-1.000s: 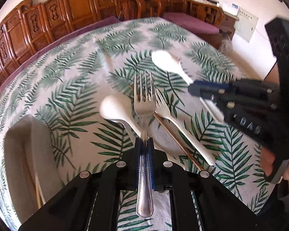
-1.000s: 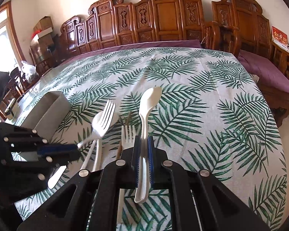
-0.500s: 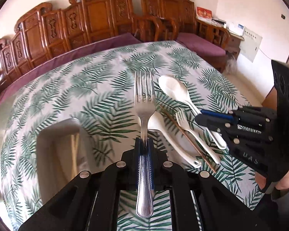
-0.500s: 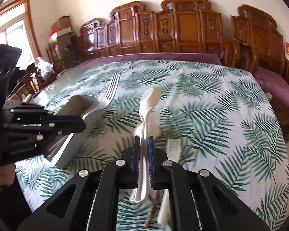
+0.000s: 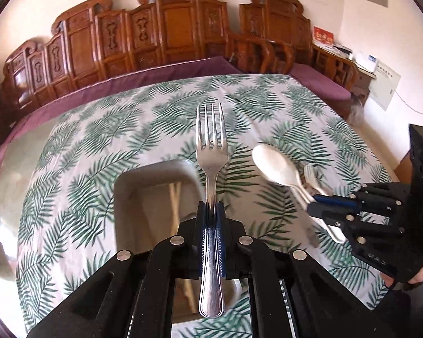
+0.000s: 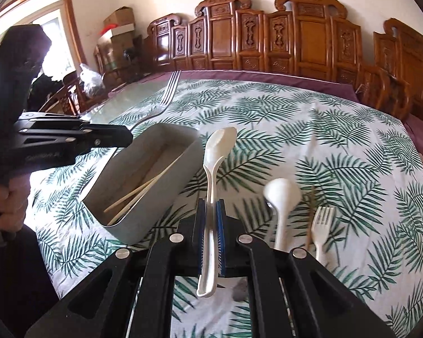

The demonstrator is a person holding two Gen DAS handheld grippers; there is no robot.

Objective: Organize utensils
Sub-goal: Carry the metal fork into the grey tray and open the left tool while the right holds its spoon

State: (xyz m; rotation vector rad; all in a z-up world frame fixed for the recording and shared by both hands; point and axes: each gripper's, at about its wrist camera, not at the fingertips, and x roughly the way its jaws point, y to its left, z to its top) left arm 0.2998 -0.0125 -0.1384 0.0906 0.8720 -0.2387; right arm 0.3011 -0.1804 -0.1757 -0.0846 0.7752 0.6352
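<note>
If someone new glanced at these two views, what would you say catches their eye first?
Probably the metal fork, clamped upright in the left gripper above the grey box, which holds chopsticks. Next, the white spoon pinched in the right gripper just right of that box. Beyond it, a second spoon and a white fork lie on the palm-leaf tablecloth.

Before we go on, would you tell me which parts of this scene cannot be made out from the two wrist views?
- Grey container, left wrist view: its near end is hidden behind the left gripper and the metal fork.
- White spoon, left wrist view: motion-blurred; the handle is covered by the right gripper.
- White plastic fork and second white spoon, right wrist view: their handle ends are hidden behind the gripper body.
</note>
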